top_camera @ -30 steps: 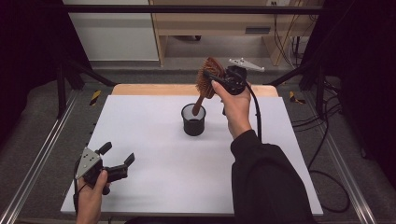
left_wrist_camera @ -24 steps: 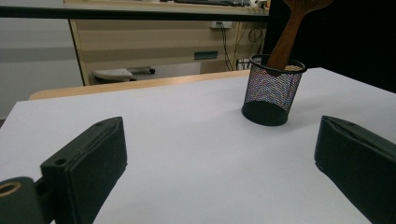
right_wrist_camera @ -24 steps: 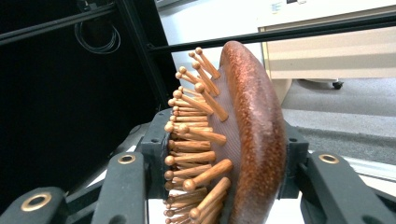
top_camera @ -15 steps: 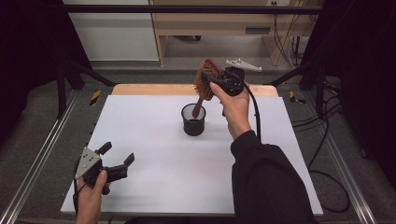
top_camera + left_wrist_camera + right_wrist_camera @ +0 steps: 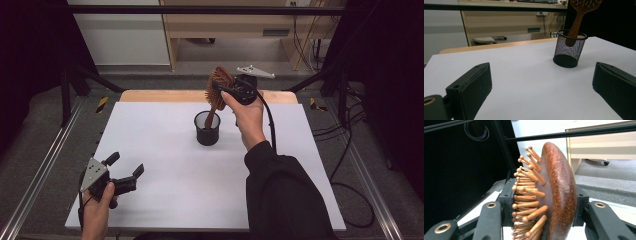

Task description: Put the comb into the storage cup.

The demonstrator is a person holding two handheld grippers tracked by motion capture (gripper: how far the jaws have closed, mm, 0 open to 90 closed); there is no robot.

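Note:
A brown wooden hairbrush (image 5: 218, 89) stands tilted with its handle down inside a black mesh cup (image 5: 207, 128) at the middle of the white table. My right gripper (image 5: 223, 91) is shut on the brush head (image 5: 554, 192), one jaw on the bristle side and one on the smooth back. The handle (image 5: 573, 31) leans against the rim of the cup (image 5: 569, 48). Near the table's front left corner my left gripper (image 5: 125, 167) rests low and open, its jaws far apart with nothing between them; the left gripper view looks toward the cup.
A wooden strip (image 5: 165, 95) runs along the far edge of the white table (image 5: 165, 165). Metal rails (image 5: 45, 170) flank both sides. A desk and cables (image 5: 310, 47) stand beyond the table. Bare white surface lies between the left gripper and the cup.
The right hand has shifted the brush head slightly; the handle stays in the cup. The left gripper has not moved.

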